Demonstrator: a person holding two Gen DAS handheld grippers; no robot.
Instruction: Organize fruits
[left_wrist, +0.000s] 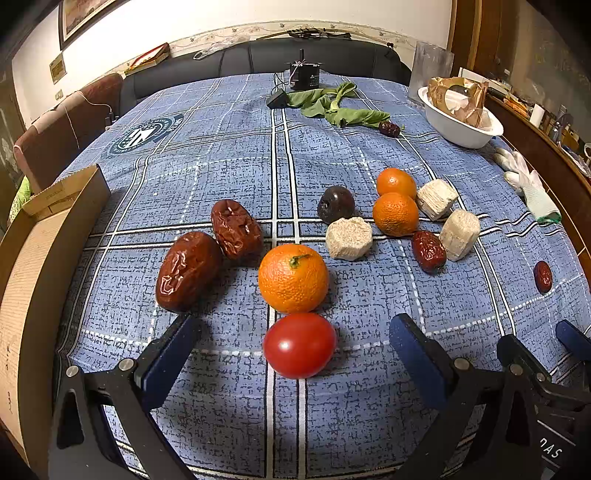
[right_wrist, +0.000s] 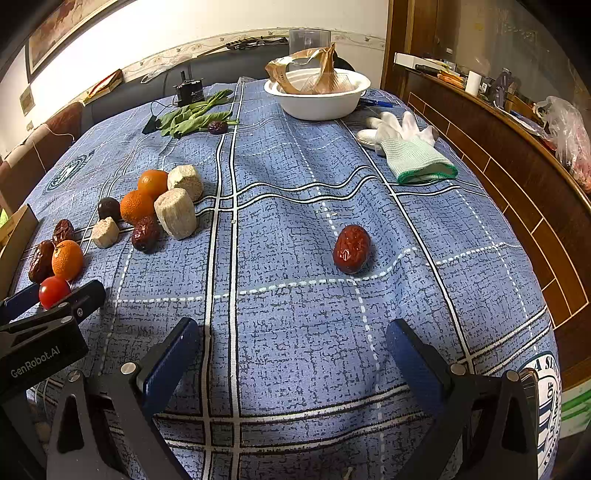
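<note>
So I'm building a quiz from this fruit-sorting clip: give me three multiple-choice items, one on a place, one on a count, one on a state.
1. What lies nearest ahead of the left gripper?
A. a tomato
B. a glove
C. a bowl

2. How many oranges are on the tablecloth?
A. one
B. three
C. five

3. How is the right gripper?
A. shut on a jujube
B. shut and empty
C. open and empty

Answers:
1 A, the tomato sits between its fingers' tips.
2 B, one orange near the tomato and two farther back.
3 C, its fingers stand wide apart, short of the lone jujube.
</note>
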